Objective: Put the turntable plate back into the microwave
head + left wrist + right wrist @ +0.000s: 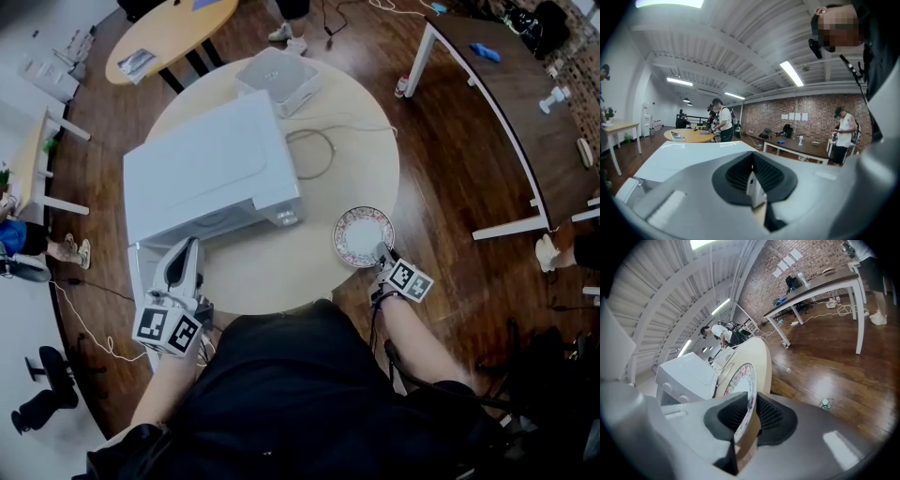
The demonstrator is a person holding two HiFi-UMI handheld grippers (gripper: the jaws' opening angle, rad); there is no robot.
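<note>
The turntable plate (361, 234), white with a red patterned rim, lies near the front right edge of the round beige table (356, 159). My right gripper (382, 253) reaches it from the near side. In the right gripper view the plate (740, 378) runs edge-on between the jaws of that gripper (749, 416), whose pads sit against its near rim. The white microwave (211, 169) stands on the left of the table with its door swung open toward me. My left gripper (192, 246) is at the microwave's front. The left gripper (757, 187) is shut on a thin white edge, apparently the door.
A small white box (278, 80) stands at the table's far side, with a looped cable (314, 150) beside the microwave. A dark desk (506, 84) with white legs stands at the right and an oval wooden table (169, 33) at the far left. Several people stand further off in the room.
</note>
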